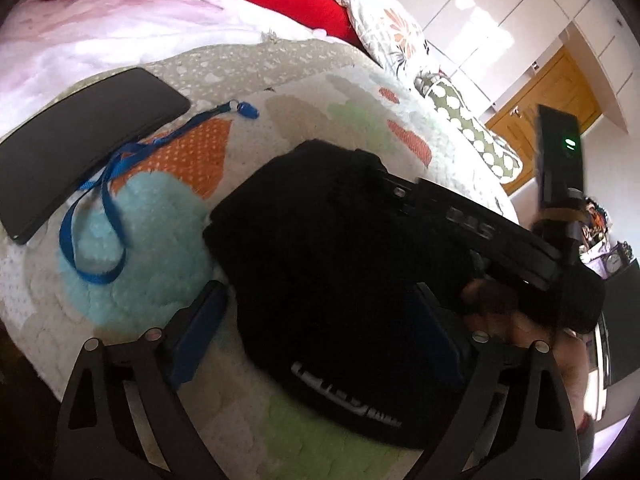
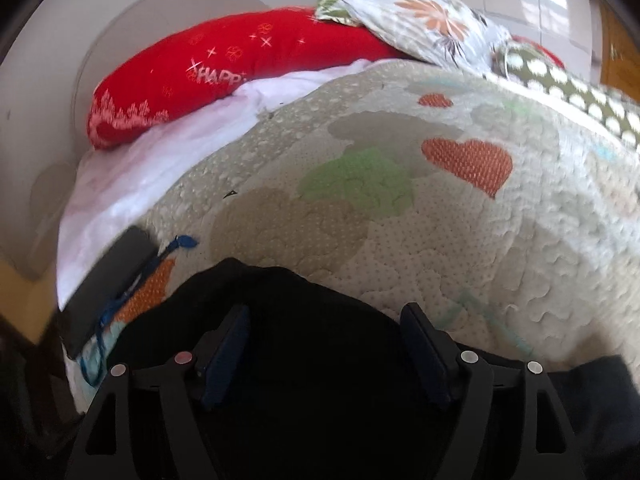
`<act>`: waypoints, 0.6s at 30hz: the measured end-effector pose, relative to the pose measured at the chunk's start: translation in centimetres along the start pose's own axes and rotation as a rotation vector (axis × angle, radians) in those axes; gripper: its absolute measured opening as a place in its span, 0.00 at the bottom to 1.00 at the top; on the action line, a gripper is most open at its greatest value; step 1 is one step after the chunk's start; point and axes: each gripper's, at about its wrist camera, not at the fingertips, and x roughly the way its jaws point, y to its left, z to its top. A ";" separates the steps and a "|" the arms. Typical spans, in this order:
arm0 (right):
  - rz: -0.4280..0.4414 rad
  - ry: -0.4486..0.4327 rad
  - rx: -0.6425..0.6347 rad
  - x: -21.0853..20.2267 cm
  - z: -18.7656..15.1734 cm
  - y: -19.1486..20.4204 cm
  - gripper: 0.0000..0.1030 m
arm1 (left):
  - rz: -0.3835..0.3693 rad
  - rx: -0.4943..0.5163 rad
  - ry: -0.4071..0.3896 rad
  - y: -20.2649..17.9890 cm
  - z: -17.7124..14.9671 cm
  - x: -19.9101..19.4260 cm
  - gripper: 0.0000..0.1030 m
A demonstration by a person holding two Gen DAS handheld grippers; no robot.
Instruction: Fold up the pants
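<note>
Surface: quilted bedspread [image 2: 500, 248] with orange hearts, green and pale blue patches, over a bed; white sheet [image 1: 100, 44] toward the headboard end
Pillows: red cushion [image 2: 224, 68] with pale embroidery reading "HAPP", the rest hidden; floral pillow [image 2: 420, 24] lying partly on it; green pillow with white spots [image 2: 580, 96] at the far edge
Pants: black pants [image 1: 320, 248] folded into a compact bundle on the quilt, over the blue and green patches; white lettering near the close edge, too blurred to read
Left gripper [image 1: 316, 336]: jaws spread wide, blue pads either side of the bundle's near end, nothing clamped
Right gripper [image 2: 324, 350]: jaws apart over the black cloth, nothing pinched; in the left view its body lies across the bundle's far side, markings on it unreadable
Beside: black flat case [image 1: 80, 148] on the quilt, apart from the pants; blue lanyard [image 1: 108, 200] with clip looped between case and pants
Background: white cabinet doors [image 1: 500, 12]; wooden door [image 1: 536, 108]
</note>
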 end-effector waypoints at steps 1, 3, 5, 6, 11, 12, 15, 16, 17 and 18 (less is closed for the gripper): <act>-0.007 -0.002 -0.003 -0.7 0.1 0.0 0.73 | -0.003 -0.003 -0.017 0.0 0.0 -0.1 0.78; -0.034 -0.049 -0.019 -3.1 0.1 0.0 0.73 | 0.040 0.021 -0.051 -0.2 0.3 -0.6 0.42; -0.036 -0.115 -0.024 -6.7 -0.4 -0.8 0.73 | 0.031 0.051 -0.068 -0.8 0.6 -1.1 0.28; -0.044 -0.129 -0.016 -7.9 -0.6 -1.3 0.73 | 0.032 0.092 -0.108 -1.9 0.6 -1.9 0.25; -0.106 -0.222 0.108 -15.1 -2.9 -6.6 0.73 | 0.001 0.431 -0.301 -10.7 -2.3 -5.9 0.22; -0.141 -0.261 0.163 -17.1 -3.8 -8.3 0.73 | -0.020 0.515 -0.314 -12.8 -3.6 -6.0 0.22; -0.225 -0.357 0.288 -21.2 -6.4 -11.6 0.73 | -0.130 0.711 -0.255 -17.9 -7.9 -4.7 0.22; -0.224 -0.358 0.305 -21.8 -7.0 -12.3 0.73 | -0.156 0.751 -0.215 -19.0 -9.1 -3.9 0.22; -0.217 -0.343 0.322 -22.1 -7.7 -13.1 0.73 | -0.194 0.789 -0.157 -19.8 -10.6 -2.7 0.23; -0.204 -0.316 0.339 -22.2 -8.7 -13.9 0.73 | -0.216 0.808 -0.107 -20.2 -11.5 -1.8 0.23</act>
